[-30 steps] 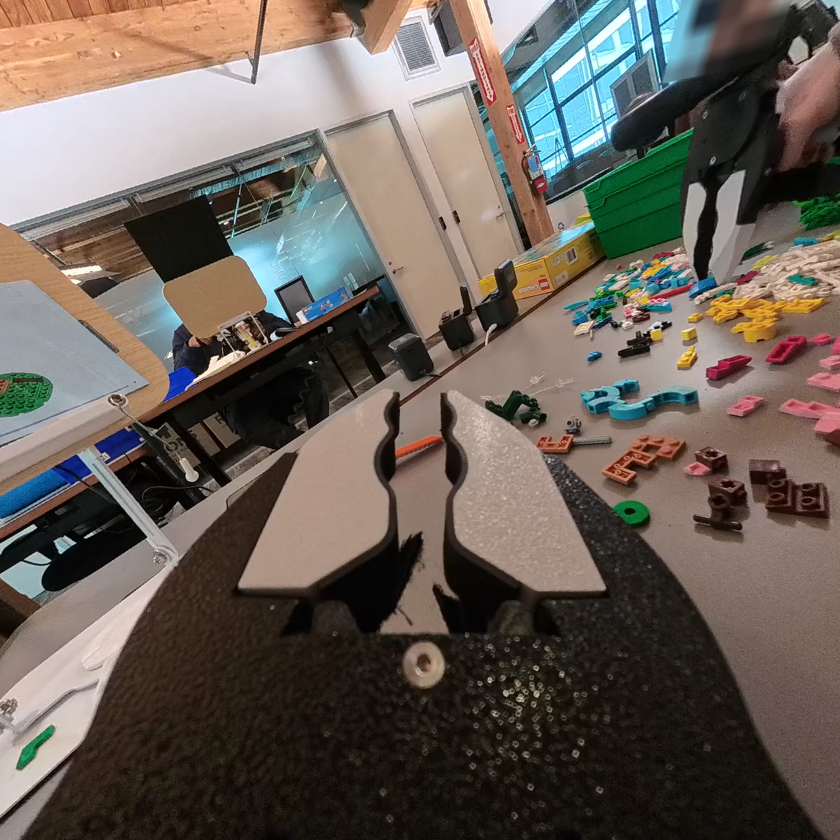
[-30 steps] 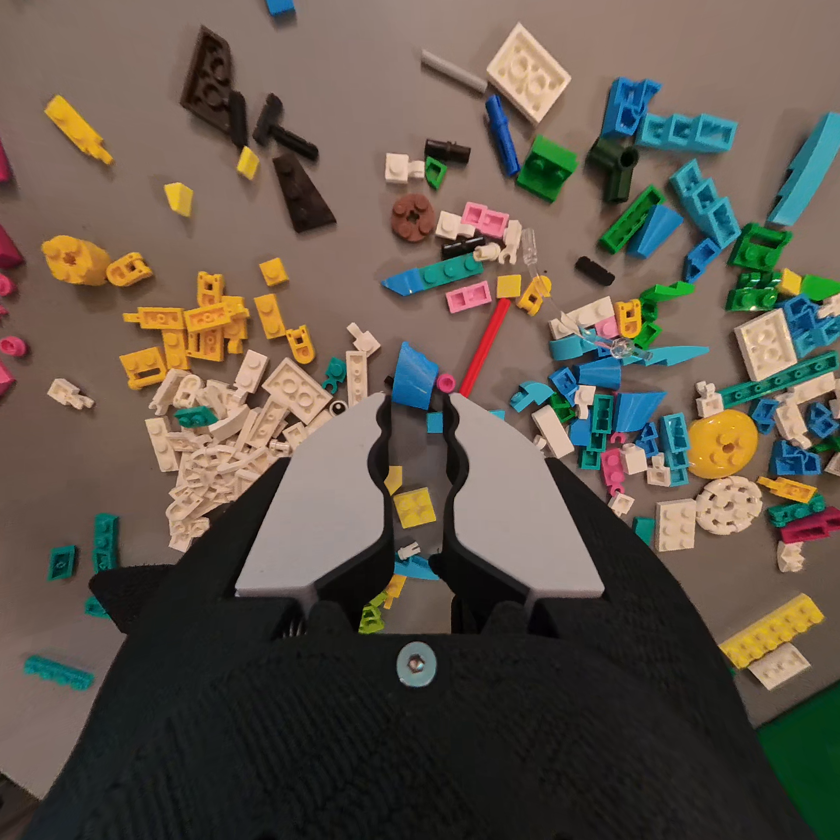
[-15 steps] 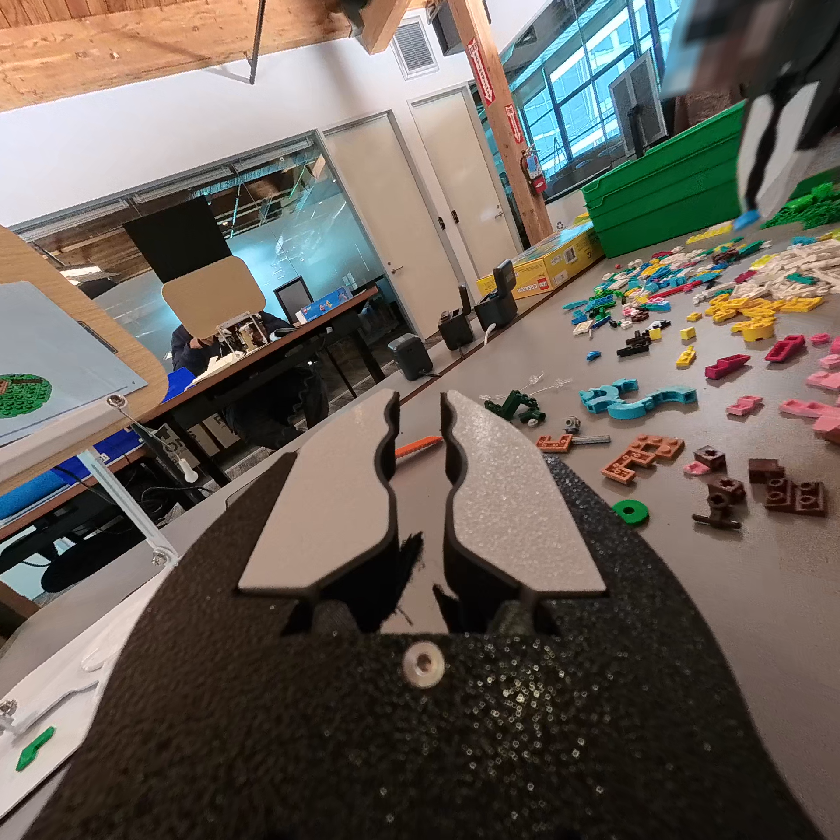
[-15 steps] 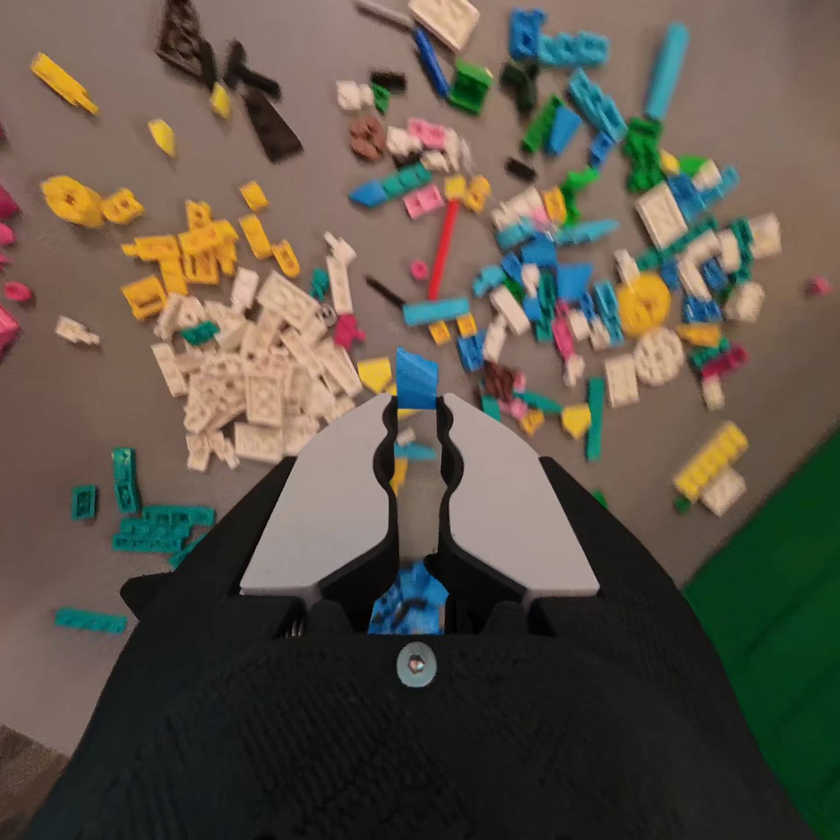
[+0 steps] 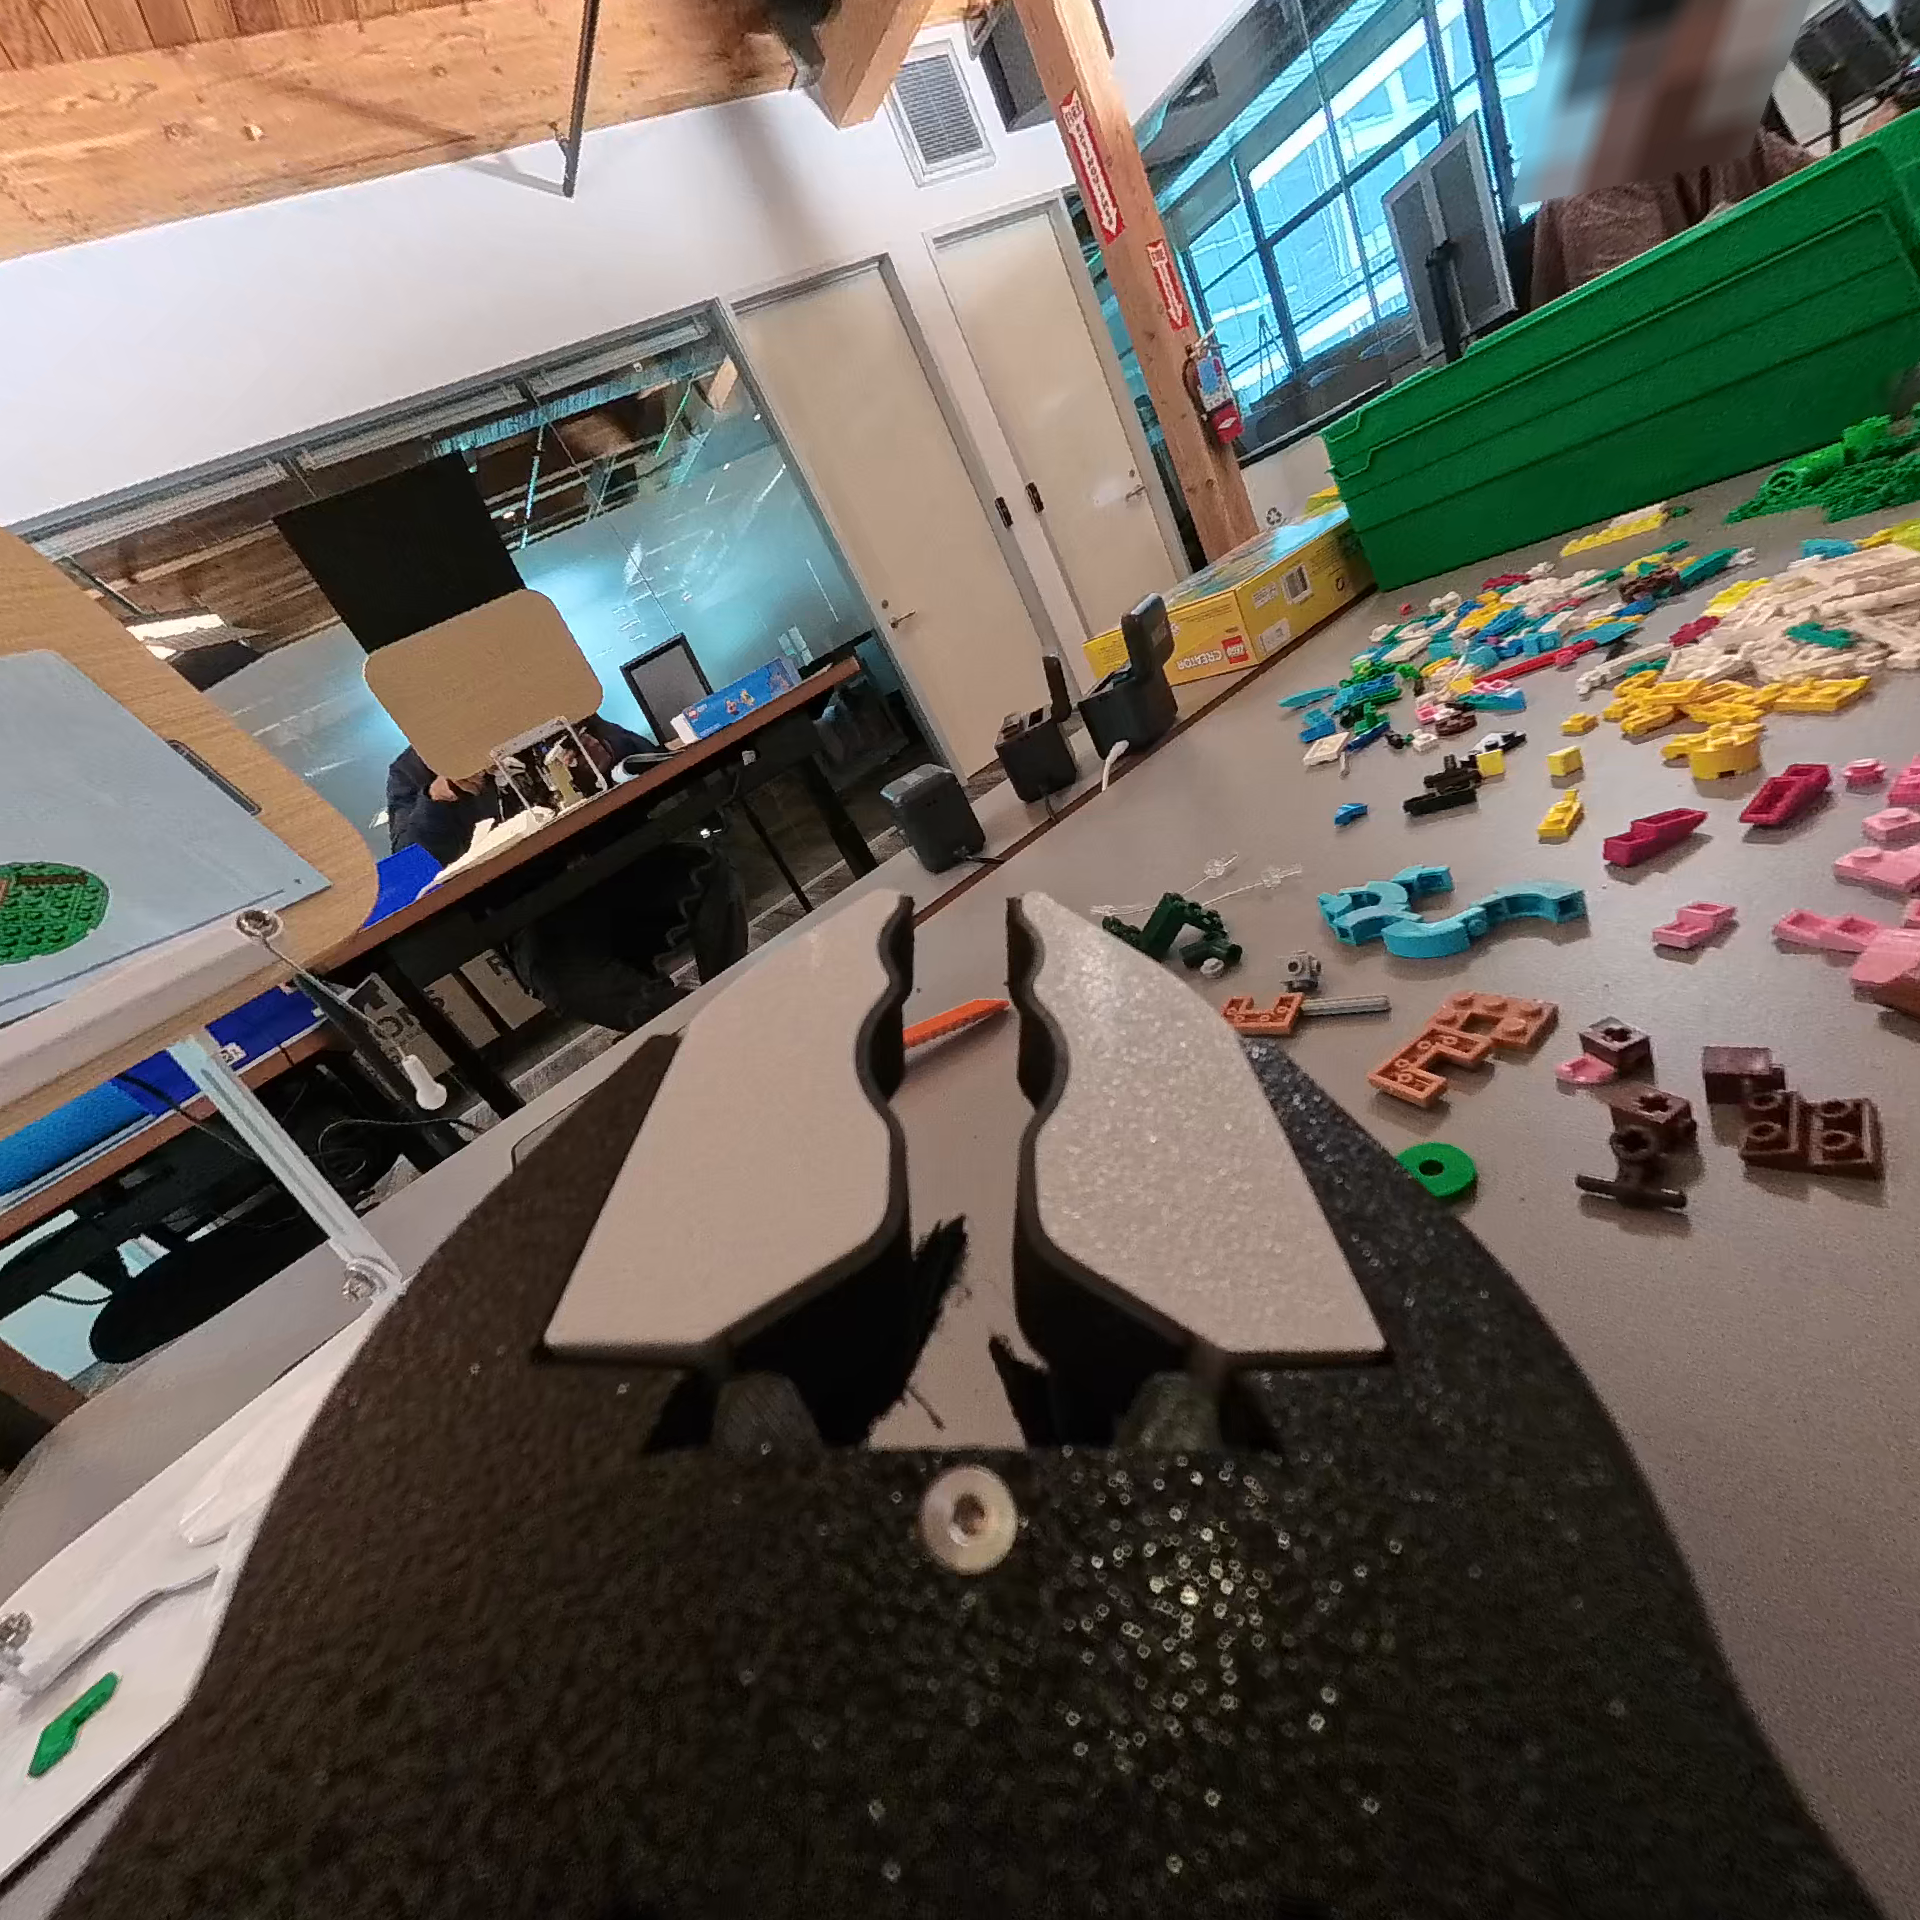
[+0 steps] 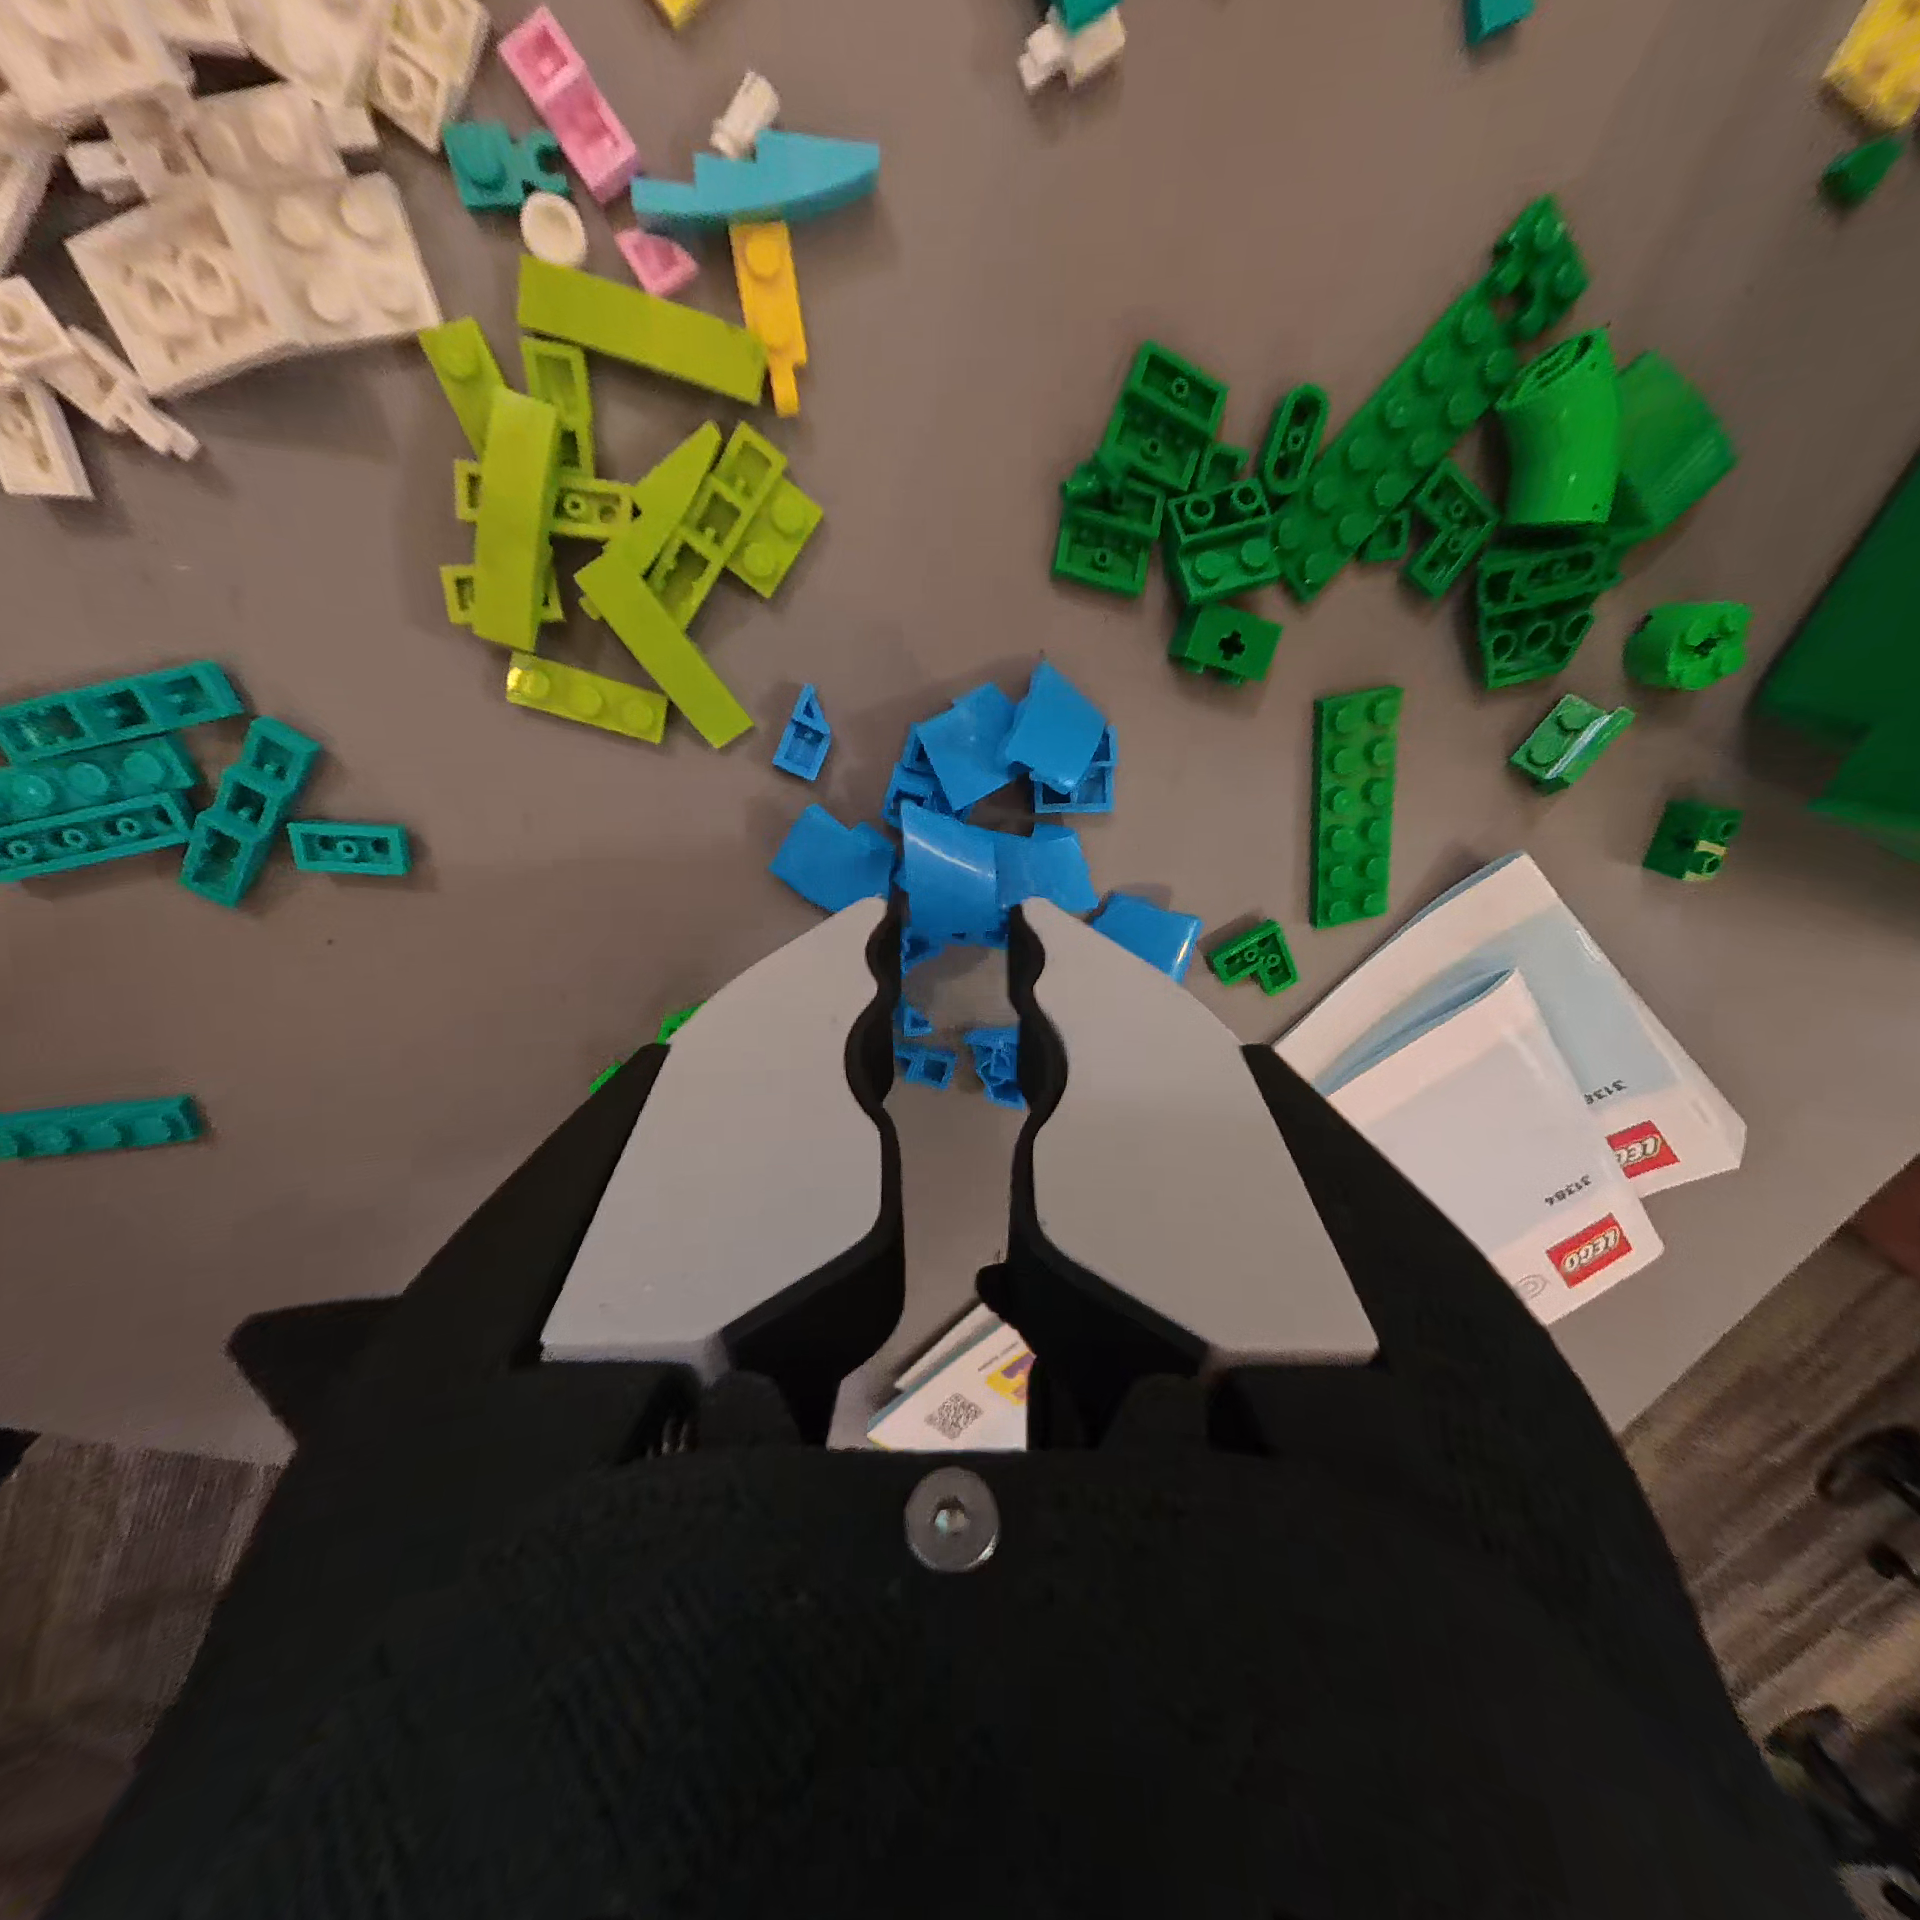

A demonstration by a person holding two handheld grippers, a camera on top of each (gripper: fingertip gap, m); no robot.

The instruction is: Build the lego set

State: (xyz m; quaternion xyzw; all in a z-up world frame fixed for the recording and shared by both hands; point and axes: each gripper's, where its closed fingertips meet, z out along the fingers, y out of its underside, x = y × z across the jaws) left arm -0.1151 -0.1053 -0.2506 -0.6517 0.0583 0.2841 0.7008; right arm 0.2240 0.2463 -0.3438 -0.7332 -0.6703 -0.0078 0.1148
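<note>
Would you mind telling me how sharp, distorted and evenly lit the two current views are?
Left wrist view: sharp, with wide-angle bending of the door frames and wooden post; bright windows, sparkle on the left hand-held gripper body. Right wrist view: mostly sharp, soft toward the edges, as at the white bricks; even light, soft shadows; the right hand-held gripper holds a blue piece.

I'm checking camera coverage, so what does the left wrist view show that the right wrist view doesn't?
Only the left wrist view shows the room: doors, a desk, stacked green bins, a yellow box, plus brown and pink pieces. Its left claw holds nothing.

Only the right wrist view shows the blue pile, lime pieces, booklets, and the right claw gripping a blue piece.

Both show the grey table and white pieces.
</note>
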